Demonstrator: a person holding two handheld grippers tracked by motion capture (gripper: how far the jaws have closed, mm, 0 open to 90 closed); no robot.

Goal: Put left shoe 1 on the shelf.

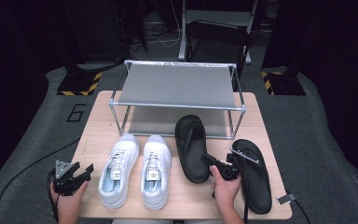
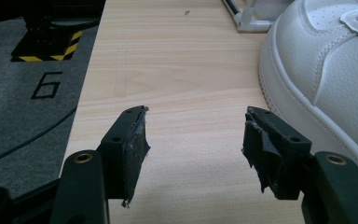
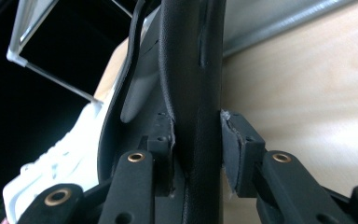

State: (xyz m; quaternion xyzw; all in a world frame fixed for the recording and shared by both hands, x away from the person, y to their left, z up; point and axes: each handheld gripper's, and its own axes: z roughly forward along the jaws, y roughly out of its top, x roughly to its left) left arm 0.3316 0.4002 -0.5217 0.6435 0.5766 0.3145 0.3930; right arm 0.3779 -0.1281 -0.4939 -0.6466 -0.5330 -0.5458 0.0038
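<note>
Two black flip-flops lie on the right half of the wooden table. My right gripper is shut on the right edge of the left flip-flop, near its heel. In the right gripper view the pads press both sides of that flip-flop's sole, which stands on edge between them. The other flip-flop lies flat just right of that hand. My left gripper stands open and empty at the table's front left corner. In its own view the left gripper hovers over bare wood beside a white sneaker.
A pair of white sneakers stands side by side at the front middle, toes pointing away. A metal-framed shoe rack with a grey shelf spans the back of the table. Grey floor with a "6" marking lies to the left.
</note>
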